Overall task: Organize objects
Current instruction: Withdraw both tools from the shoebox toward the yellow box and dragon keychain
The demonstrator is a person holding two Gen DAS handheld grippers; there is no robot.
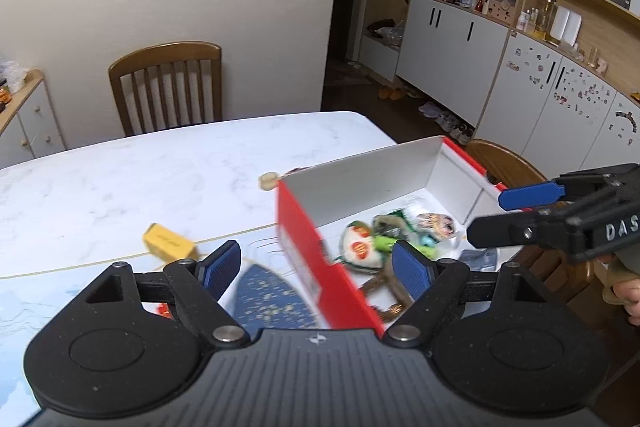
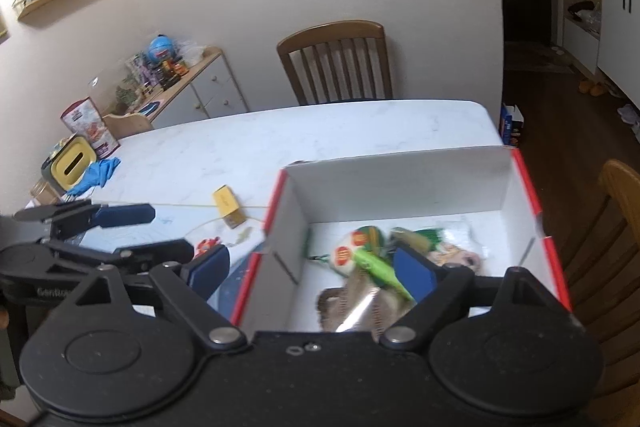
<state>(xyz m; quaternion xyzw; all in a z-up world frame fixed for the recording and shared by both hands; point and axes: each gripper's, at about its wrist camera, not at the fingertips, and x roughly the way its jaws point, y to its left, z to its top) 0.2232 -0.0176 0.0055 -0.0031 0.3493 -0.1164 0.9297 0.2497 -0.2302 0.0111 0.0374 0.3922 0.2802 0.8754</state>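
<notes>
A red-and-white cardboard box (image 1: 304, 239) (image 2: 400, 183) stands open on the white marble table (image 1: 120, 179) (image 2: 240, 143). Inside lie several small items, among them a white round packet with red circles (image 1: 360, 251) (image 2: 346, 253), a green piece (image 2: 376, 263) and a brown furry piece (image 2: 352, 303). My left gripper (image 1: 316, 267) (image 2: 168, 233) is open and empty, straddling the box's left wall. My right gripper (image 2: 312, 267) (image 1: 508, 213) is open and empty over the box. A small yellow box (image 1: 170, 243) (image 2: 228, 205) and a small red item (image 2: 208, 245) lie left of the box.
A blue speckled oval item (image 1: 272, 299) lies by the box's near left corner. A tan round piece (image 1: 269, 181) sits behind the box. A wooden chair (image 1: 168, 87) (image 2: 336, 63) stands at the far side, another (image 2: 616, 227) at the right. A yellow tin (image 2: 72, 167) and blue cloth (image 2: 98, 173) lie far left.
</notes>
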